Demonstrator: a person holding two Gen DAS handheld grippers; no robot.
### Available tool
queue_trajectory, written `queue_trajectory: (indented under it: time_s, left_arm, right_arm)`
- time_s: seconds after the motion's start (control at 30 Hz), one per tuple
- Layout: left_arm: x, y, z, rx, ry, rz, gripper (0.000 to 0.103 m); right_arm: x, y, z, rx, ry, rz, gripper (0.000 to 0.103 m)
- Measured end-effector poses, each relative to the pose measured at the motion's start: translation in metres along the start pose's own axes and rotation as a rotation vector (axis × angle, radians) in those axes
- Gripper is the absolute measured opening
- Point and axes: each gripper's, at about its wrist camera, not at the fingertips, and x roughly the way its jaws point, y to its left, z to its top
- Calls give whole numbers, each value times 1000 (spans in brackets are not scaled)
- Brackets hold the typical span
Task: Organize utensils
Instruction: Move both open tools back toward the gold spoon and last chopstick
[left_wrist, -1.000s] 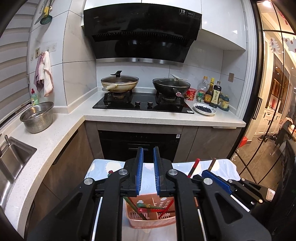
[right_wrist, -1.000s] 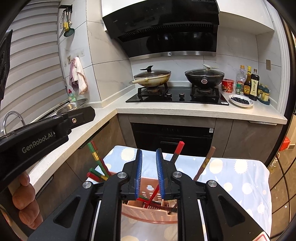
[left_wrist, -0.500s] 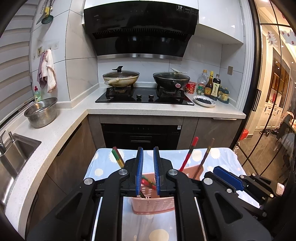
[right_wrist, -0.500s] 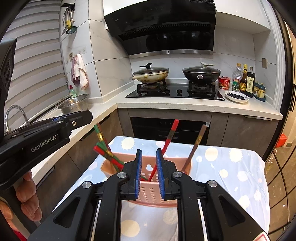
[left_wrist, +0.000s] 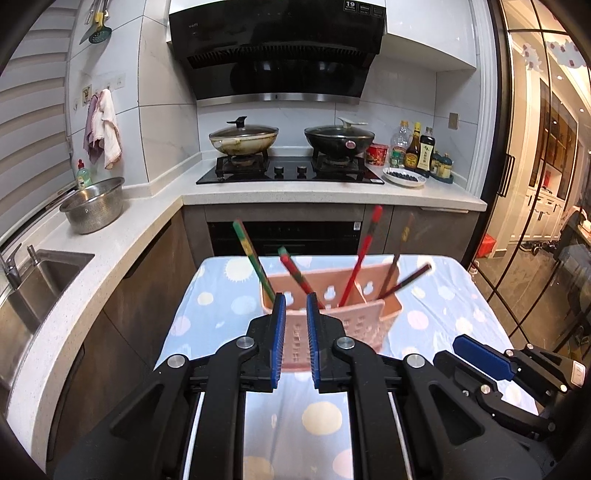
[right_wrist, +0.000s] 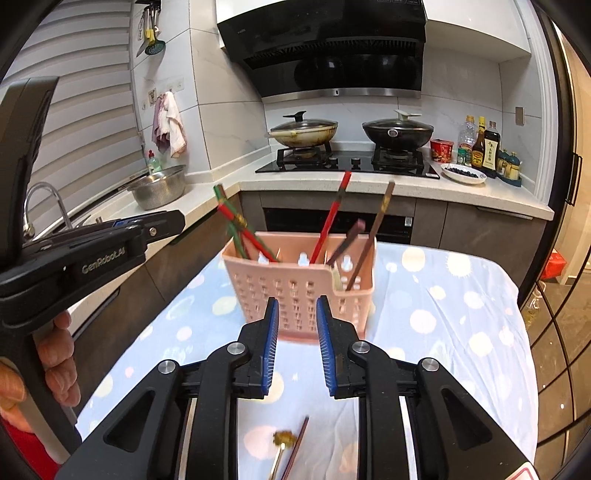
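Each tool is matte black plastic: two angular arms with triangular cut-outs, silver round screws at the pivots, and blue ribbed pads lining the inner faces of the fingers. The left tool (right_wrist: 110, 240) carries white "GenRobot.AI" lettering on its side. The hand (right_wrist: 55, 365) gripping its handle has a red sleeve.

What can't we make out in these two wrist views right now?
- Pink basket: its inside bottom and the chopsticks' lower ends are hidden by its own wall in both views.
- Loose utensils on the cloth: right wrist view only, cut off by the bottom edge and flanked by the right gripper, whose jaws are opening with nothing between them.
- Chopstick patterns: motion-blurred in both views.
- Bottle labels: too small to read.
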Motion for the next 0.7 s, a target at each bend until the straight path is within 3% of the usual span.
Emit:
queue_trajectory:
  time_s: [0.3,0.43,0.7]
  left_arm:
    - [-10,-12,-52,12,74,-16,11]
    - [-18,-17,-78,18,92,-4,22]
    - [-22,-16,-131,20,181,6,22]
  right_arm:
    - [-23,2,-62,-2,73,-6,21]
    - [-29,-1,-90,22,113,1,21]
    - [-35,3,-150,48,223,17,21]
